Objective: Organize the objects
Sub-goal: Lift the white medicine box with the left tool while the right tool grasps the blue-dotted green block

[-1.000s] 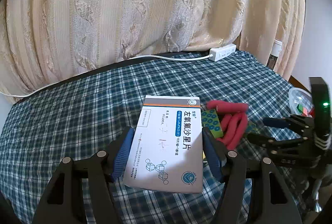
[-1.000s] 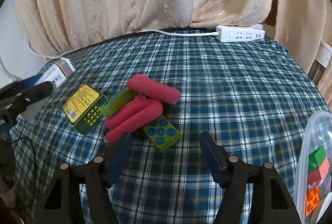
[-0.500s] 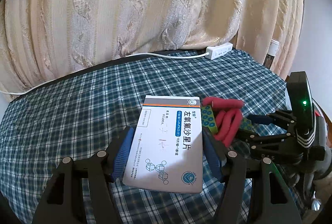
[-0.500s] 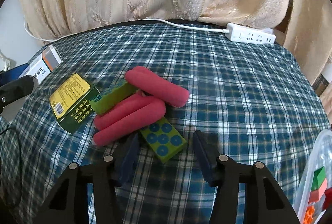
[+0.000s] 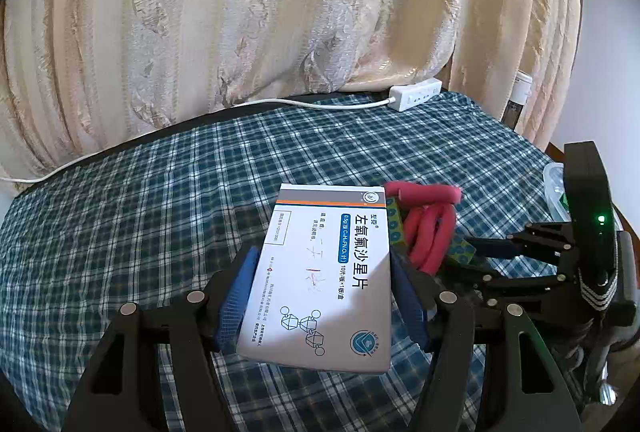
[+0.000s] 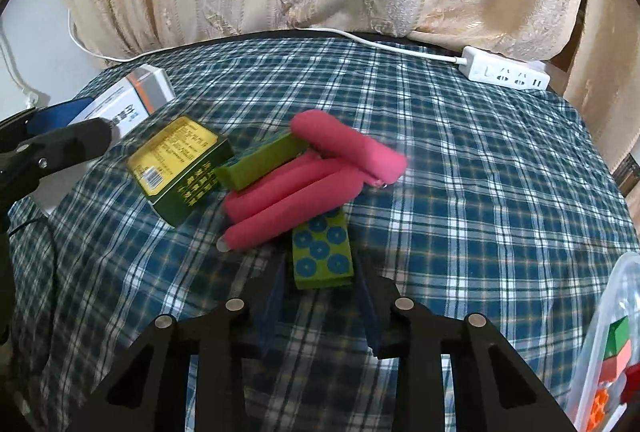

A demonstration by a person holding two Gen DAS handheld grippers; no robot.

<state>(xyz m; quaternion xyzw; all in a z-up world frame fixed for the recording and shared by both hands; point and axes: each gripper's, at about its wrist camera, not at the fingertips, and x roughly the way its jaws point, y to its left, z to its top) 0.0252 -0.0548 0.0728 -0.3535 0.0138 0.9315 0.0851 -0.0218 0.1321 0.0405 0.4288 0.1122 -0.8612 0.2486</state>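
Note:
My left gripper (image 5: 324, 272) is shut on a white medicine box (image 5: 324, 284) with blue print, held above the plaid cloth; the box also shows in the right wrist view (image 6: 132, 104). My right gripper (image 6: 322, 296) is open, its fingers on either side of the near end of a green block with blue dots (image 6: 322, 256). The block lies partly under pink foam rollers (image 6: 304, 184). A second green block (image 6: 260, 162) and a yellow-green box (image 6: 180, 168) lie to their left. The rollers also show in the left wrist view (image 5: 428, 228).
The plaid tablecloth (image 6: 480, 192) covers the table. A white power strip (image 6: 506, 74) with its cord lies at the back by the cream curtain (image 5: 280, 12). A clear plastic bin (image 6: 612, 344) with coloured blocks stands at the right edge.
My right gripper has moved forward and down to the dotted green block and its fingers have narrowed around it. My left gripper still holds the medicine box.

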